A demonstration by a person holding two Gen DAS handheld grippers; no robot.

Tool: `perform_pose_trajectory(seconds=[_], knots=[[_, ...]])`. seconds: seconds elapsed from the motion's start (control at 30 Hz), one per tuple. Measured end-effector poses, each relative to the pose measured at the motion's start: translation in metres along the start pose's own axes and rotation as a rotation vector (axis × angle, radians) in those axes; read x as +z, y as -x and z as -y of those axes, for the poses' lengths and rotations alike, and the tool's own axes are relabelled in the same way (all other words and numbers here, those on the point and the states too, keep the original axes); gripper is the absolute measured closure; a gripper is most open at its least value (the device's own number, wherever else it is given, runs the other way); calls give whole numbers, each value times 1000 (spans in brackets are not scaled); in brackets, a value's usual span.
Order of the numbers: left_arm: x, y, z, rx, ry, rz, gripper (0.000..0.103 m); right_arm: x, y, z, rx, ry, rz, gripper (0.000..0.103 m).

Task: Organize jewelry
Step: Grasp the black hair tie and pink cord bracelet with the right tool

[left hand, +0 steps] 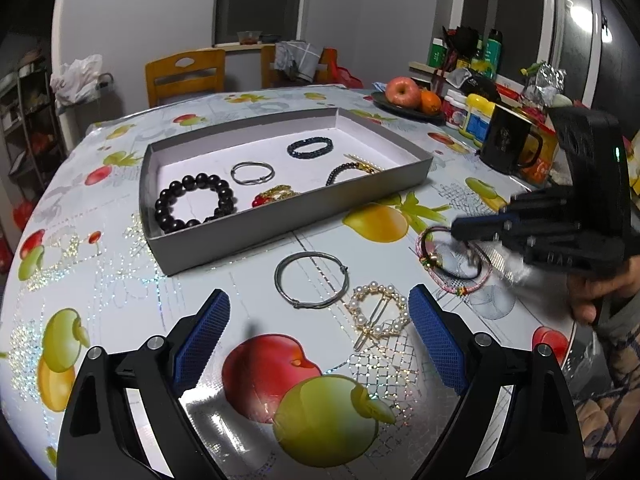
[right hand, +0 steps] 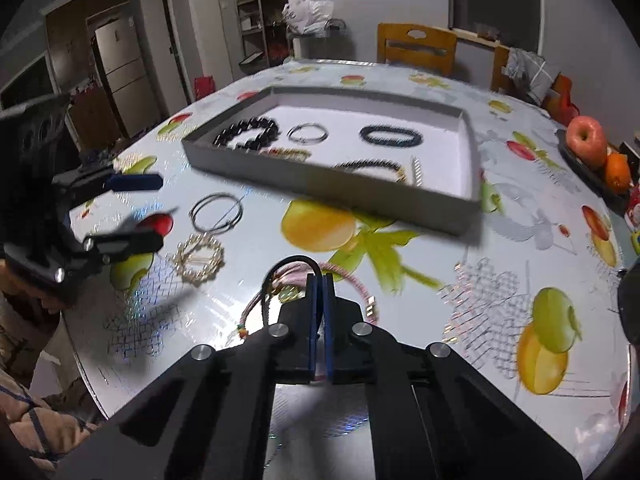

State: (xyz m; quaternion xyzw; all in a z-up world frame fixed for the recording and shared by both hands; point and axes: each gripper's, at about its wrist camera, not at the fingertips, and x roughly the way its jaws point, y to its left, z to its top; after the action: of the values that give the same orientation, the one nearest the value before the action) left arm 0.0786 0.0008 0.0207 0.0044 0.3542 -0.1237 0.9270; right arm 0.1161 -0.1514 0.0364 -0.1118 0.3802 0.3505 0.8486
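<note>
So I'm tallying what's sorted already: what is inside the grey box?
The grey box holds a large black bead bracelet, a thin silver ring, a dark beaded bracelet, another dark bracelet and a gold and red piece, partly hidden behind the near wall.

One tray, one pearl clip, eight bracelets.

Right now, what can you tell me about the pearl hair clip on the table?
The pearl hair clip is a ring of small white pearls on a gold-coloured frame, with a thin gold pin running across the opening. It lies flat on the fruit-print tablecloth, outside the grey tray. It sits just right of the silver bangle, whether touching is unclear. The open left gripper frames it without contact.
</note>
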Motion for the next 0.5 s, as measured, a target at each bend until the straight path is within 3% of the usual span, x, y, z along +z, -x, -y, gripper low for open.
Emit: perform_pose_trajectory(seconds=[0.2, 0.5], knots=[[-1, -2, 11, 1, -61, -17, 12, 6, 12, 12, -8, -26, 45, 101], [0, -20, 41, 15, -201, -105, 15, -1, -4, 21, 13, -54, 11, 101]])
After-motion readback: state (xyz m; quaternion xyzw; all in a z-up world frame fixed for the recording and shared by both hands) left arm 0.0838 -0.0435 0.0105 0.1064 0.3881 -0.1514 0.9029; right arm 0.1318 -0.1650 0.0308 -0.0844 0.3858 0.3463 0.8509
